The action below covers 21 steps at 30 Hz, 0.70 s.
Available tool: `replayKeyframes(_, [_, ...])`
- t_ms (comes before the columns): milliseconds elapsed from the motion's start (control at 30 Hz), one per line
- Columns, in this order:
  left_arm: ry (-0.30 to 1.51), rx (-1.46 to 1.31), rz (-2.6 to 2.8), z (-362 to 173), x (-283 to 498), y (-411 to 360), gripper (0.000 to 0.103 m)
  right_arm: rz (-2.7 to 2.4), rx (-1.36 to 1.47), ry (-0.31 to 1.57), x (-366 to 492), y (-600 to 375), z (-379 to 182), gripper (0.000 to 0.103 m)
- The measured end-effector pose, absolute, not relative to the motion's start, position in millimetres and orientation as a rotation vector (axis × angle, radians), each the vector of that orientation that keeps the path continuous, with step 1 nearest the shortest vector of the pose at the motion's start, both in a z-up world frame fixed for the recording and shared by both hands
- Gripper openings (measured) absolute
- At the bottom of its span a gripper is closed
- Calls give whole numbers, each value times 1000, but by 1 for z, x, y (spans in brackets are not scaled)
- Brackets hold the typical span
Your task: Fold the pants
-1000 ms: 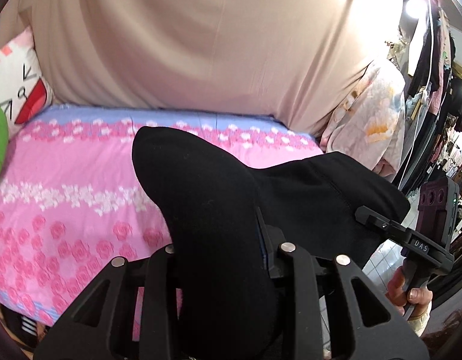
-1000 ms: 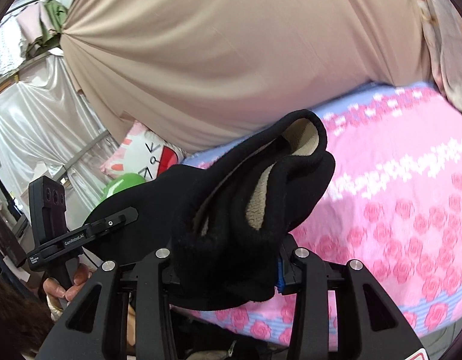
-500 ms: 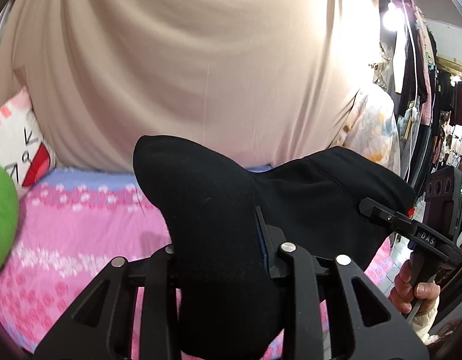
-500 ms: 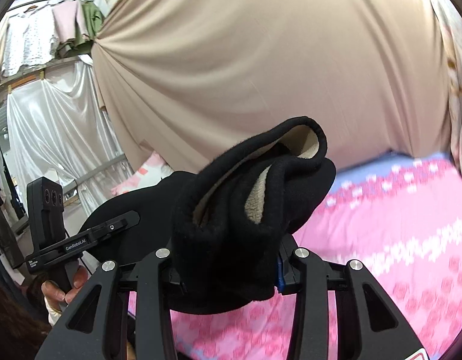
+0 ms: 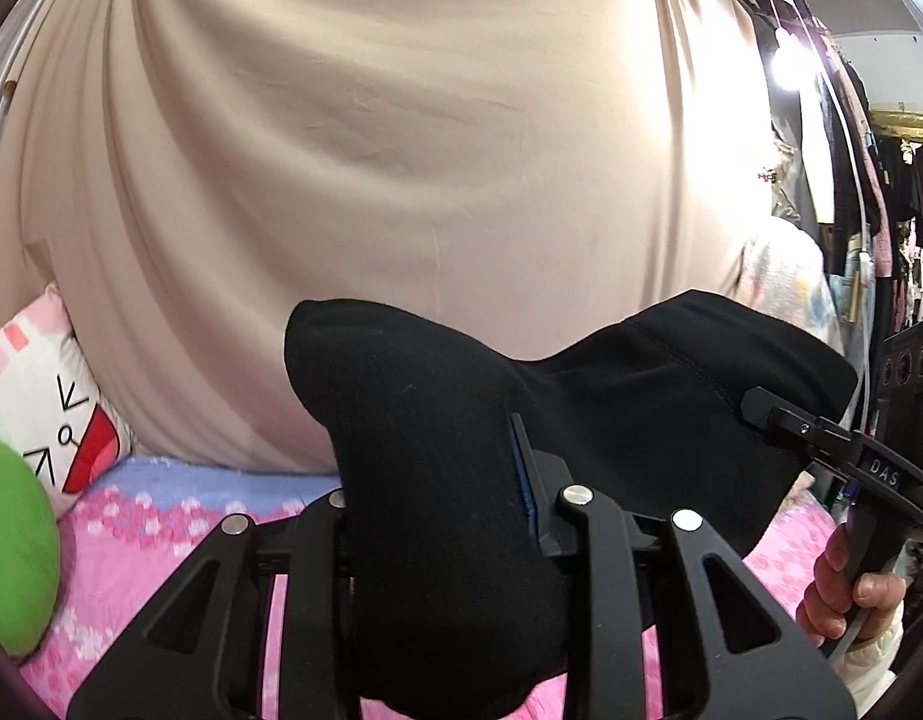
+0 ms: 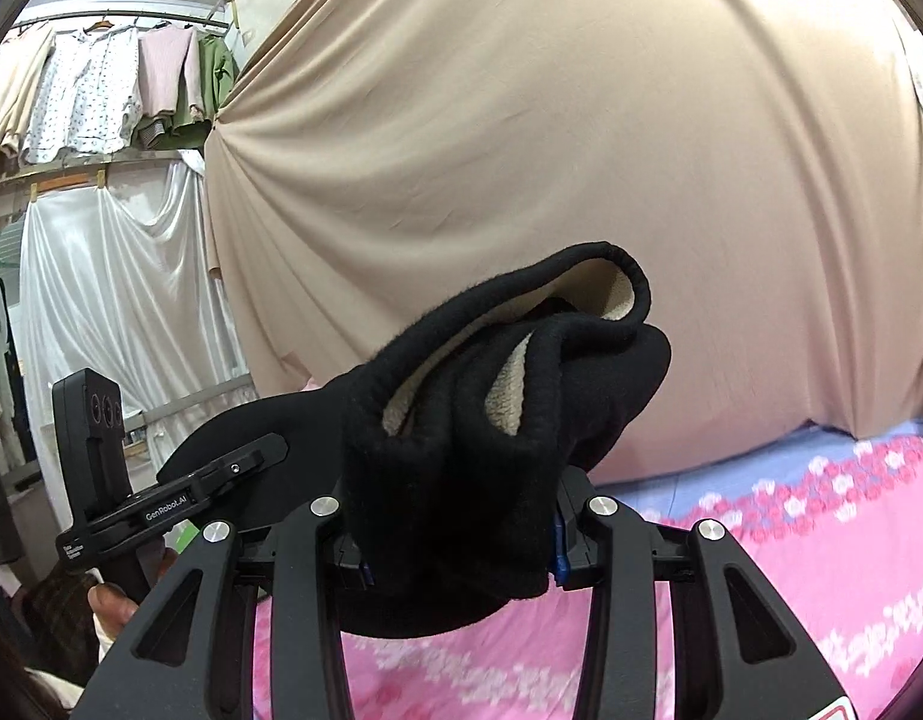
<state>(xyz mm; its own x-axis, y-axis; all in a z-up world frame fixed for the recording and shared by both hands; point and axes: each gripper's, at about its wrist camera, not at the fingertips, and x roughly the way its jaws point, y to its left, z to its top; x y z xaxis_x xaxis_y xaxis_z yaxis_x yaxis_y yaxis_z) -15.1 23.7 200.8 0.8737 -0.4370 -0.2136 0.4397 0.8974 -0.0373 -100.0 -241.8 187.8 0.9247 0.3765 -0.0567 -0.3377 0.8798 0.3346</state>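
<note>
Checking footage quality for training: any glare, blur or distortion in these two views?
Left wrist view: a bare bulb flares at upper right, washing out the beige curtain beside it; fisheye bends the edges. Right wrist view: even light, no glare; the pink bedspread smears in the foreground; the black pants stay sharp.

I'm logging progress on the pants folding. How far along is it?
Early stage. Done: both tongs are clamped on the black pants, the left tongs on one bunch, the right tongs on a fleece-lined edge. In hand: the pants hang lifted above the pink bedsheet. Left: no fold is visible yet.
</note>
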Motion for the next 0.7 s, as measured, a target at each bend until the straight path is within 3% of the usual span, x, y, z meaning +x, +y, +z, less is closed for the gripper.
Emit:
replayKeyframes(400, [221,39,-400,173,107,-8,28,332,355,104,14,-276,150,39])
replayKeyframes(700, [339,76,-353,84,203,-31,29,288,450,257,108,-305,67,39])
